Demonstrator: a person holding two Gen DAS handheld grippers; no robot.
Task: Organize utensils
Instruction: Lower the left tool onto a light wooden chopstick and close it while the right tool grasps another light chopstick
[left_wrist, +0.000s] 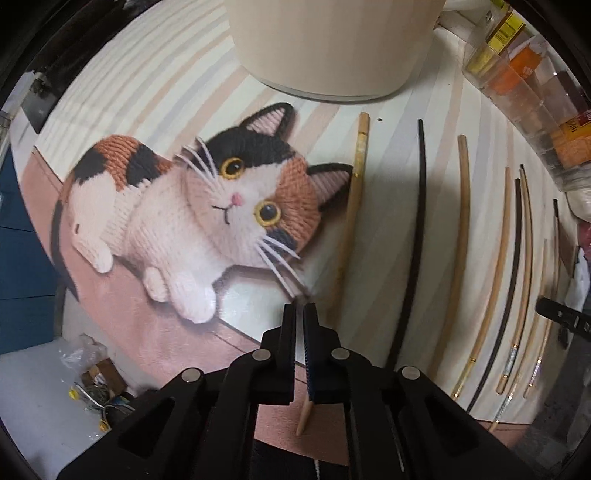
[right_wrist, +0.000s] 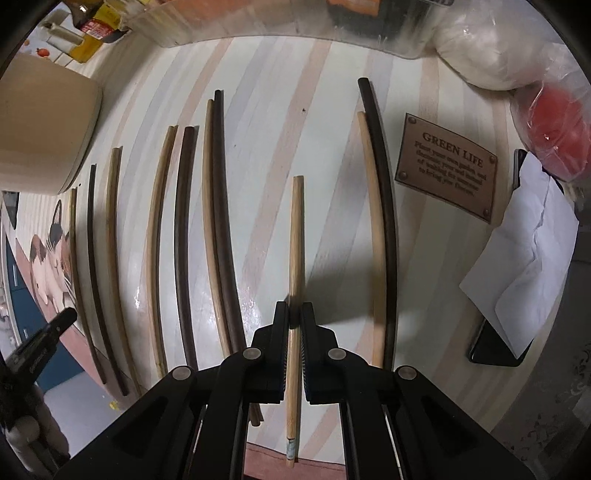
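Chopsticks lie in a loose row across the striped table (right_wrist: 280, 122), light bamboo and dark wood mixed, and I have one pinched in each claw.

My right claw (right_wrist: 294, 317) points straight down and its pads are pressed onto a light bamboo chopstick (right_wrist: 296, 236). That stick runs away from me along the table, and its decorated end shows below the pads near the table's edge. Just to its right lie a pale chopstick and a dark chopstick (right_wrist: 384, 192) side by side. To its left sits a touching pair, one pale and one dark (right_wrist: 221, 206), then several single sticks spaced out toward a cream container (right_wrist: 44, 129).

My left claw (left_wrist: 300, 314) is also pressed together, gripping another pale chopstick (left_wrist: 354, 192) beside the knitted cat picture (left_wrist: 207, 206) printed on the table cover. That stick's pointed tip (left_wrist: 303, 421) pokes out beneath the pads. A black chopstick (left_wrist: 419, 221) lies near it on the right.

A brown "GREEN LIFE" plaque (right_wrist: 447, 166) and white paper (right_wrist: 524, 236) rest at the far right.
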